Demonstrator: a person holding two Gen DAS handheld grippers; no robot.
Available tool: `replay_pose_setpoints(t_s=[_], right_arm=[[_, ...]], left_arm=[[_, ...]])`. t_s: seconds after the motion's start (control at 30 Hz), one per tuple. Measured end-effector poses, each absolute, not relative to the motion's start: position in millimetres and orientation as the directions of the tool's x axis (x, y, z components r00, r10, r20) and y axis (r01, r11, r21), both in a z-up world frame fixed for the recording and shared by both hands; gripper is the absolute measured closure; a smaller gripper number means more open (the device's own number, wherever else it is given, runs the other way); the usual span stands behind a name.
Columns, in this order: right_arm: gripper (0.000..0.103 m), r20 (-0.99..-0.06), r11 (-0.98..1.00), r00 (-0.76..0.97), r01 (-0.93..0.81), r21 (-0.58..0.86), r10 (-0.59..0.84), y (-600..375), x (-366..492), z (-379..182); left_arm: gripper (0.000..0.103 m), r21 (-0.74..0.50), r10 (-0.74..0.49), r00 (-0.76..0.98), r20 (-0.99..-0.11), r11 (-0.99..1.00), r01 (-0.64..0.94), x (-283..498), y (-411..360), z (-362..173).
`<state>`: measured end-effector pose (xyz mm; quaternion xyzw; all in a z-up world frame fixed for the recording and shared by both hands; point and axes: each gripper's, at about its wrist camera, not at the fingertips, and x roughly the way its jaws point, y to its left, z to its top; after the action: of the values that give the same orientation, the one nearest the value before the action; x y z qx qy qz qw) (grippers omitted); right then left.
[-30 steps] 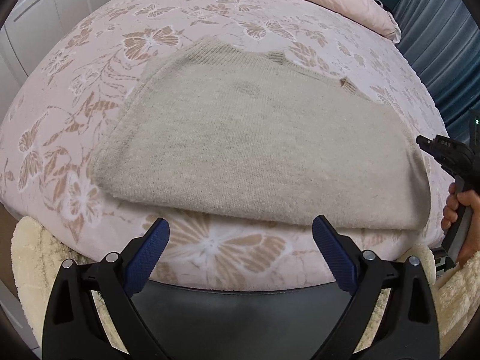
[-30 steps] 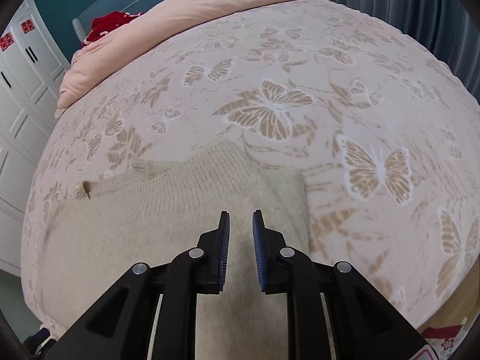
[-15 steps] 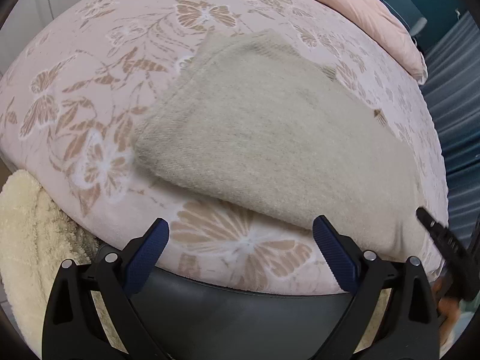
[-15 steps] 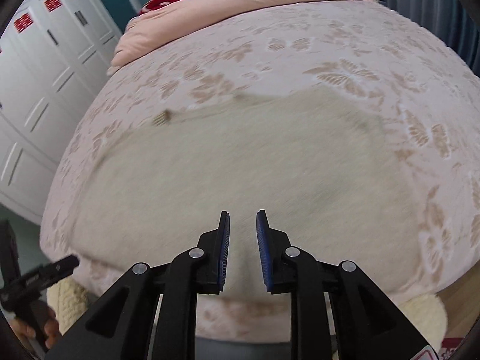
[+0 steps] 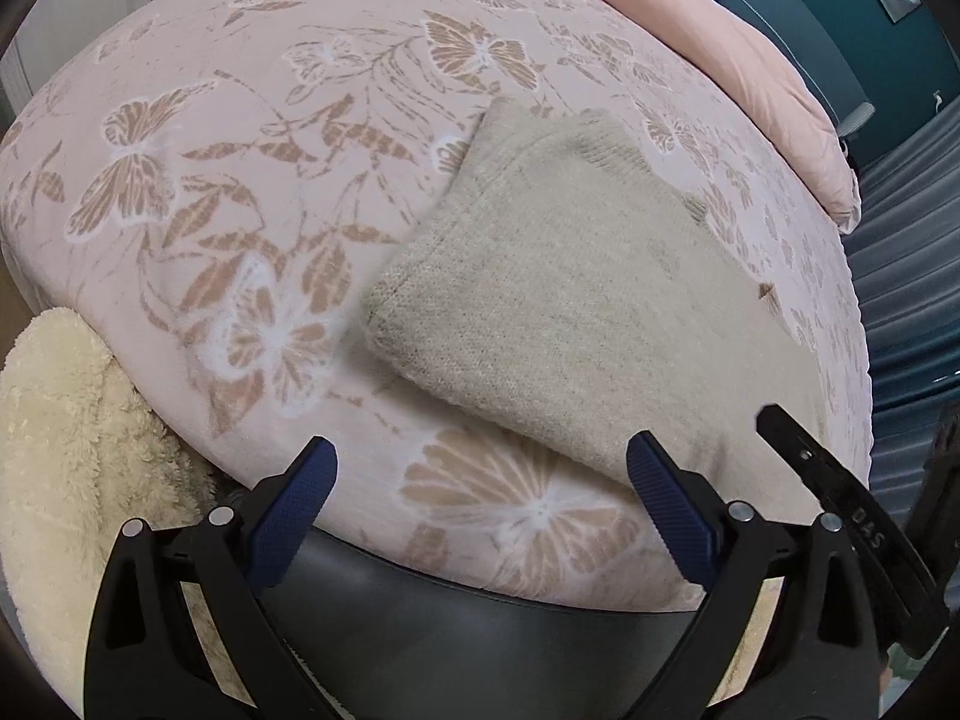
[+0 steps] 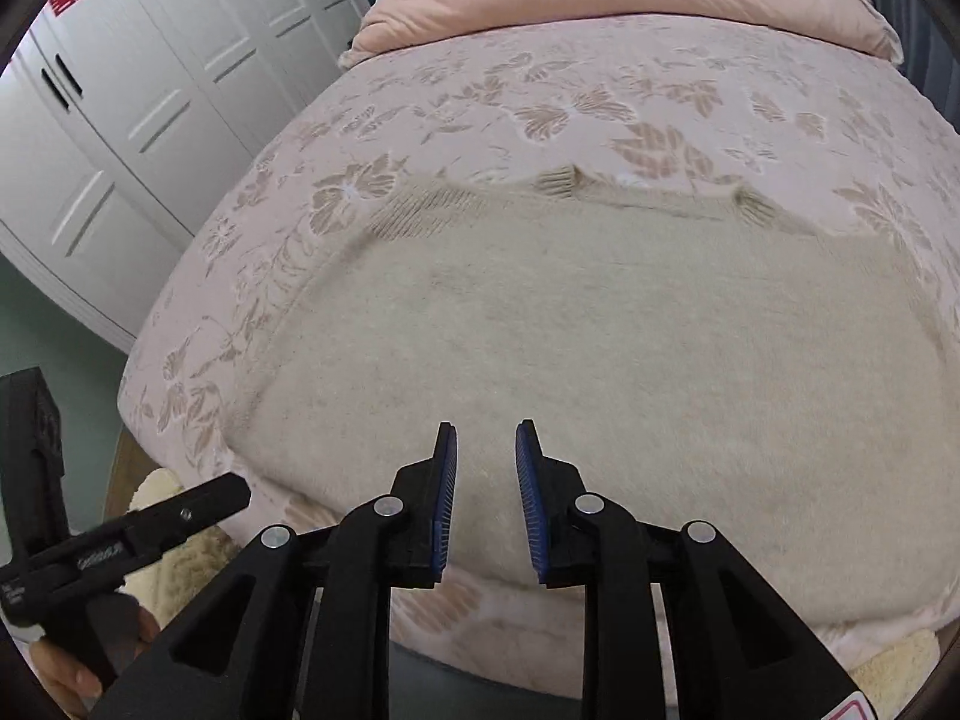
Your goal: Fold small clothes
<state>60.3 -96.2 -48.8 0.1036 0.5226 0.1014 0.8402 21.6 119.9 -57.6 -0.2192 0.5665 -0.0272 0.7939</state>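
Already folded at least once, the beige knitted sweater [image 6: 600, 360] lies flat near the foot edge of the pink butterfly-print bed [image 6: 600, 90]; further folds likely remain as the wide-open left gripper [image 5: 480, 498] and slightly parted, opening right gripper [image 6: 485, 492] hover empty

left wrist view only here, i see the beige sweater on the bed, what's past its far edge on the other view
Observer: In the right wrist view the sweater shows its far edge with two ribbed cuffs poking out along it.
Operator: is my right gripper holding any of it
Observer: No. The right gripper has nothing between its pads; the jaws are opening, a narrow gap.
Operator: anything beside the bed on that side
Observer: White wardrobe doors with red paper cutouts stand to the left of the bed.
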Motion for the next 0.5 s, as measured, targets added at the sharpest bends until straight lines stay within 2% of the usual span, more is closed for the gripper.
replay_pose_setpoints(t_s=[0.07,0.1,0.2,0.27,0.37,0.5], right_arm=[[0.08,-0.915,0.96,0.292,-0.084,0.266,0.279,-76,77,-92],[0.08,-0.921,0.965,0.289,-0.098,0.244,0.262,-70,76,-105],[0.079,-0.913,0.976,0.348,-0.122,0.179,0.211,-60,65,-91],[0.079,-0.893,0.965,0.365,-0.096,0.244,0.263,-73,57,-75],[0.077,-0.873,0.953,0.404,0.008,0.302,0.273,-110,42,-61],[0.075,-0.869,0.946,0.465,0.17,0.276,0.17,-179,20,-51]], left_arm=[[0.008,-0.395,-0.307,0.361,-0.88,0.896,-0.202,21,120,-55],[0.008,-0.39,-0.304,0.364,-0.881,0.9,-0.195,20,119,-54],[0.008,-0.381,-0.296,0.364,-0.883,0.905,-0.19,23,119,-53],[0.007,-0.394,-0.308,0.351,-0.884,0.895,-0.21,30,121,-61],[0.007,-0.447,-0.359,0.316,-0.878,0.85,-0.278,45,123,-81],[0.008,-0.466,-0.387,0.277,-0.879,0.82,-0.333,59,120,-99]])
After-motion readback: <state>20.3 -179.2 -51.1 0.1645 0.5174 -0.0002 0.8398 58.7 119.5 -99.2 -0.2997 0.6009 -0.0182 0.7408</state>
